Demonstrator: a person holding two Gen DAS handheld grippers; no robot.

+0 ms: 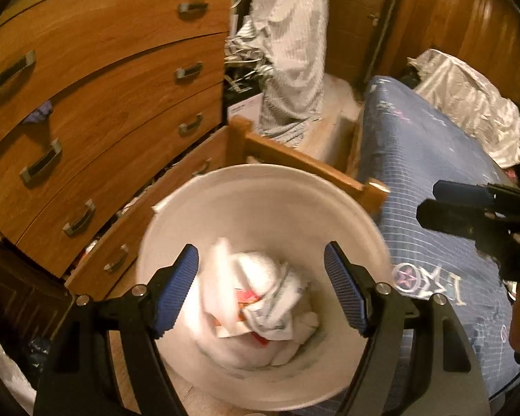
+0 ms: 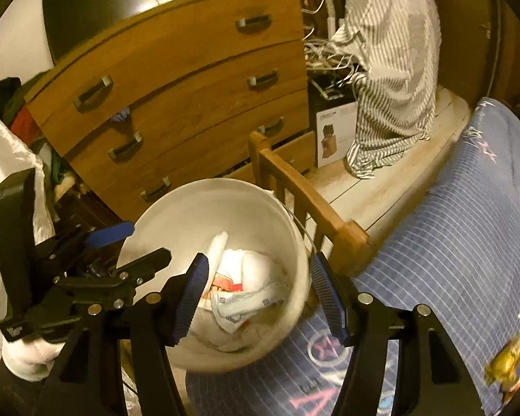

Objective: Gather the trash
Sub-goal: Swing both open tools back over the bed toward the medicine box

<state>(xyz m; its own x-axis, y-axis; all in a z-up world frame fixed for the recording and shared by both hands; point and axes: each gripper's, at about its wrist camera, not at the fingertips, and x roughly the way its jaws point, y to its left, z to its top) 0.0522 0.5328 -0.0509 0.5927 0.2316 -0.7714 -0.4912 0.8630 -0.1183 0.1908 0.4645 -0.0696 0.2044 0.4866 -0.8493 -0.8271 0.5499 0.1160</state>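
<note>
Since both grippers hung over the bucket point(image 1: 260, 208) w/ jaws apart and nothing between the pads, the drop looked done: the trash point(image 1: 260, 305), crumpled white paper and wrappers w/ a bit of red, lay at the bucket's bottom. Left gripper point(image 1: 261, 289) pointed steeply down, straight into the bucket's mouth, prob. so anything released would fall inside rather than on the floor. Right gripper point(image 2: 258, 298) sat over the bucket's right rim, half above the bedspread point(image 2: 468, 225), jaws also open and empty; the left one showed at the left edge of the right wrist view. Frames were blurred, so fine detail of the trash was unclear.

A gold wrapper-like thing point(image 2: 509, 360) lay near the bedspread's right edge; poss. the next pickup, but too small to be sure.

Bucket stood on the floor, wedged between the dresser point(image 1: 104, 121) and the bed's wooden footboard point(image 1: 294, 163), handy to both hands. Room was cramped and cluttered: a bottom drawer point(image 1: 156, 208) stood ajar, a striped cloth point(image 1: 291, 52) hung by hangers, and a small box point(image 2: 336, 131) sat beside the dresser. Light was dim and warm.
</note>
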